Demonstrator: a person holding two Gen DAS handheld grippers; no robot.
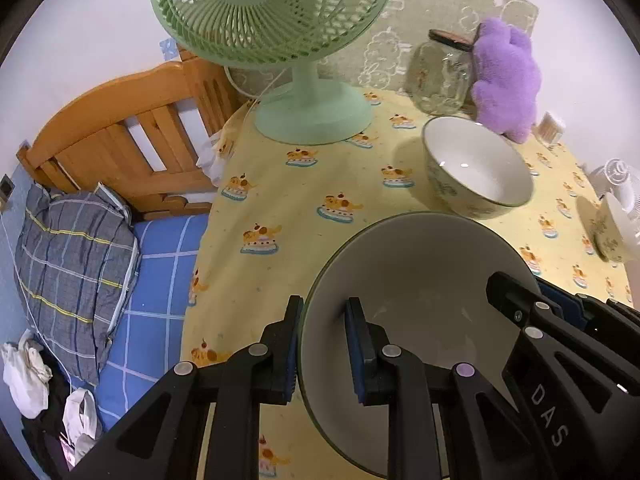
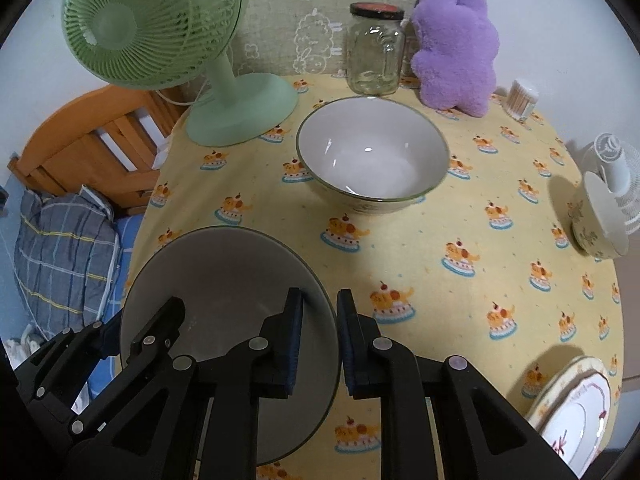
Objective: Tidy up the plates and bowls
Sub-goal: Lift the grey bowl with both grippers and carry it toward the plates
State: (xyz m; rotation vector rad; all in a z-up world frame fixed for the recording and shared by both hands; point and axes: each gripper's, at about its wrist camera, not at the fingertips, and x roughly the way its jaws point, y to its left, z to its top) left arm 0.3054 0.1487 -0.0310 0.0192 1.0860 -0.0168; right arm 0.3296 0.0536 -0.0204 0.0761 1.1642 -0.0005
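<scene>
Both grippers clamped one shared bowl (image 1: 420,280) at the table's near-left edge: the left gripper (image 1: 324,344) pinched its left rim, one pad inside and one outside; the right gripper (image 2: 320,344) pinched the opposite rim likewise. The bowl appeared raised above the yellow cake-print tablecloth (image 2: 440,240) (contact underneath hidden). A second, empty bowl (image 2: 372,156) sat mid-table toward the back. A small floral bowl (image 2: 596,220) stood at the right edge; a plate (image 2: 576,408) lay at the near-right corner. Green fan (image 2: 160,28), glass jar (image 2: 376,56) and purple plush (image 2: 456,48) lined the back edge.

Home bedroom, wooden bed (image 1: 132,140), pillow (image 1: 72,276)
</scene>
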